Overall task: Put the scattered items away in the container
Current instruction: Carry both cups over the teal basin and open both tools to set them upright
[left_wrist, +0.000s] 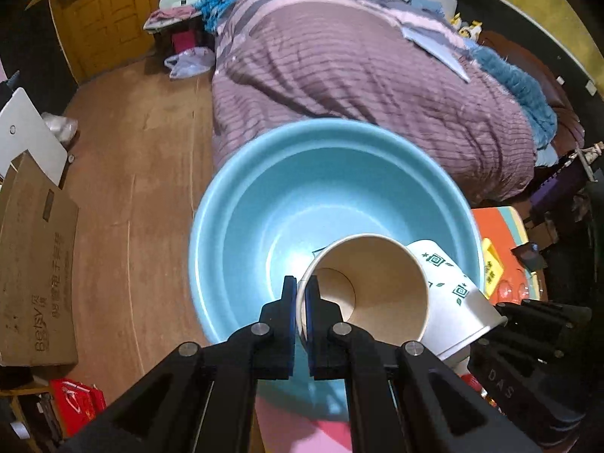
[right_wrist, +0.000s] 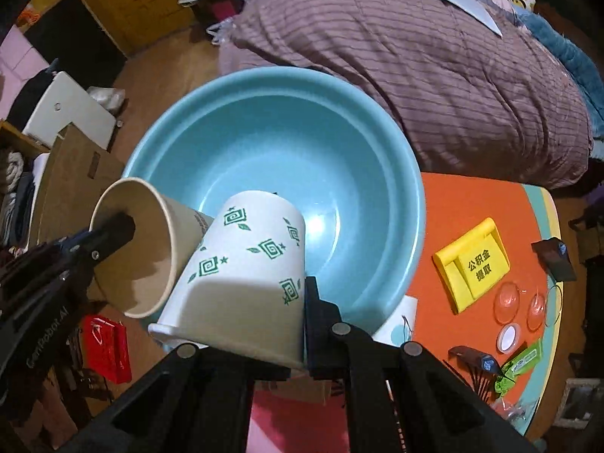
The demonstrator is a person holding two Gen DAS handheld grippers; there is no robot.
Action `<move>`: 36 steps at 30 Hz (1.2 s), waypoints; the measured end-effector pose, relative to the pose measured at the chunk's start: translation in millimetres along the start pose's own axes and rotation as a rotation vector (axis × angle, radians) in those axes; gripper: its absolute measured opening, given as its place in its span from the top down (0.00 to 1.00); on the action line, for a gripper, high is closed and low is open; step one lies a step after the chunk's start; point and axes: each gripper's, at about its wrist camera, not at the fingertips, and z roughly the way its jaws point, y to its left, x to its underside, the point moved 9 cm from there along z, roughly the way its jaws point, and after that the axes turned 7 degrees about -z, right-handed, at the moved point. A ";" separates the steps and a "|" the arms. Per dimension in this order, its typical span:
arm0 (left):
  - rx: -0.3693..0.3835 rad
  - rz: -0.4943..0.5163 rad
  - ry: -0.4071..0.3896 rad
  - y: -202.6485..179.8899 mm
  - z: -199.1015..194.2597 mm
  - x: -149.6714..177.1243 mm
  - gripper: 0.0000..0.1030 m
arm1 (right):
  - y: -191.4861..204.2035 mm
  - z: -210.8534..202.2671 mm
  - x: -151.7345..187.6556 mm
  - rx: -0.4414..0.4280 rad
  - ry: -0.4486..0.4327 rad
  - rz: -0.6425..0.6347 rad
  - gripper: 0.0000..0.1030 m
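Note:
A wide light-blue basin [left_wrist: 211,204] fills the middle of both views, and nothing lies in it. My left gripper [left_wrist: 301,287] is shut on the rim of a plain brown paper cup [left_wrist: 377,287], which hangs tilted over the basin's near side. Just right of it, a white paper cup with green patterns [left_wrist: 453,294] is held by the right gripper [left_wrist: 528,332]. In the right wrist view my right gripper [right_wrist: 302,302] is shut on the white cup's [right_wrist: 249,264] wall, with one finger hidden inside. The brown cup [right_wrist: 143,249] touches its left side over the basin [right_wrist: 181,113].
The basin stands on an orange tabletop [right_wrist: 472,204] with a yellow card stand [right_wrist: 472,264], clear lids [right_wrist: 507,302], a green packet [right_wrist: 523,362] and black clips [right_wrist: 555,256]. A bed with a purple quilt [left_wrist: 358,75] lies behind. A cardboard box [left_wrist: 34,264] stands on the left.

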 end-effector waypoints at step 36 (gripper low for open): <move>-0.012 0.003 0.051 18.5 30.3 -15.3 0.59 | -8.4 32.1 -15.8 0.084 0.100 0.088 0.51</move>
